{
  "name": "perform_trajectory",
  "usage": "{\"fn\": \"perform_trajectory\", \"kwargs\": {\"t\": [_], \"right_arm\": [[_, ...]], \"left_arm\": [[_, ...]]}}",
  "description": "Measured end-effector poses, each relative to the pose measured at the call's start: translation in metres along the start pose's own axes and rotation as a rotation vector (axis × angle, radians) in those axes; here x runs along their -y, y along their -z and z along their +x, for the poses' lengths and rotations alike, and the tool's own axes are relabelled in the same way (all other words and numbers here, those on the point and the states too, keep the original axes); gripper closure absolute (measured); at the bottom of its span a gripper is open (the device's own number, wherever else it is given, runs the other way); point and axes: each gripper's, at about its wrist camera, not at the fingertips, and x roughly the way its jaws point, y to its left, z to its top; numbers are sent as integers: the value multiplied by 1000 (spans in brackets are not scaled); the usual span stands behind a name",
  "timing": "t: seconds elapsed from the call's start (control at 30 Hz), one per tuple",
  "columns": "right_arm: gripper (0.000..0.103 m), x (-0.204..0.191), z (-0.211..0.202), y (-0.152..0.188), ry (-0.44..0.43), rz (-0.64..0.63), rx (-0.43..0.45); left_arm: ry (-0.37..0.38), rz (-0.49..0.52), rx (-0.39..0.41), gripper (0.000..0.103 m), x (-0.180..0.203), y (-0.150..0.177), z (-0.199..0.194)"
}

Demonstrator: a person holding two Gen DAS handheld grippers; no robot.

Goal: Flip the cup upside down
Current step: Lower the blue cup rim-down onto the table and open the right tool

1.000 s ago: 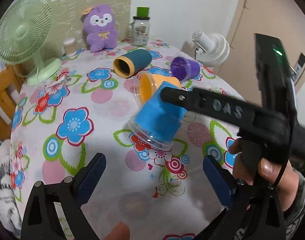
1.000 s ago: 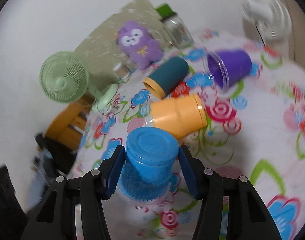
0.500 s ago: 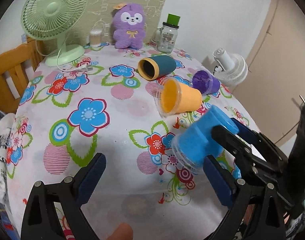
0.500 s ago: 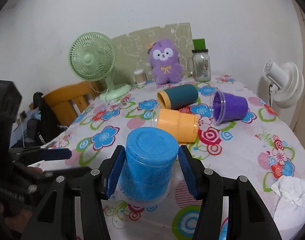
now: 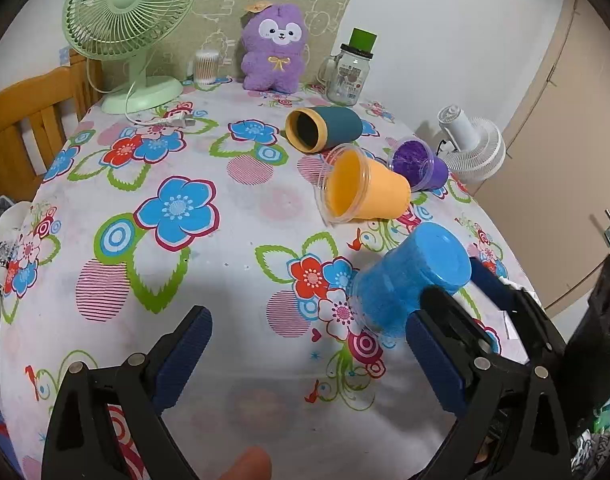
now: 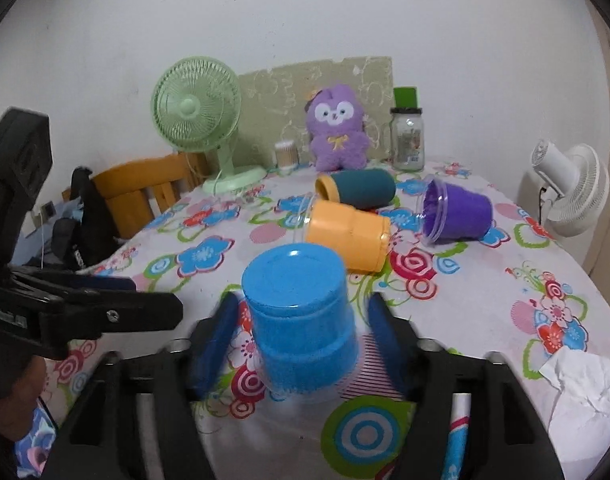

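Right gripper (image 6: 303, 300) first: its two blue-padded jaws are parted around the blue flocked plastic cup (image 6: 297, 280). On the right side a sliver of cloth shows between pad and cup. The left pad sits just beside the cup wall, but it is too blurred to tell if it touches.

The blue cup stands mouth-down on the round table with the flowered cloth (image 6: 505, 300), flat base up, close to the table's near edge. From the left wrist view the same cup (image 5: 409, 280) shows on the right, with the right gripper's fingers on either side of it.

The left gripper (image 5: 311, 352) hangs over the near edge with its jaws spread wide and only cloth between them.

Towards the middle of the table, an orange plastic cup (image 6: 349, 236) lies on its side just behind the blue one. A teal cup with an orange rim (image 6: 361, 192) lies on its side behind that. A purple cup (image 6: 461, 216) lies tipped over nearer the right edge.

Along the far edge stand a pale green desk fan (image 6: 197, 108), a purple plush toy (image 6: 337, 132) and a glass jar with a green lid (image 6: 407, 140). A crumpled white tissue (image 6: 577, 384) sits at the near right edge. A white fan (image 6: 569, 188) stands beyond the right edge, off the table.
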Motion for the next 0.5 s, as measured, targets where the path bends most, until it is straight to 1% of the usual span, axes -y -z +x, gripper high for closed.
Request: {"fn": "perform_trajectory", "kwargs": {"t": [0.03,0.1,0.33,0.5], "right_arm": [[14,2,-5,-2,-4,14,21],[10,5,-9,-5,-6,20,33],[8,22,-25,-12,-22,86,40],[7,37,-38,-25,20,107,58]], "left_arm": [[4,-5,5,4,0,0,-1],[22,-18,13,4,0,0,-4],[29,-25,62,4,12,-3,-21],[10,-12,112,4,28,-3,-35]]}}
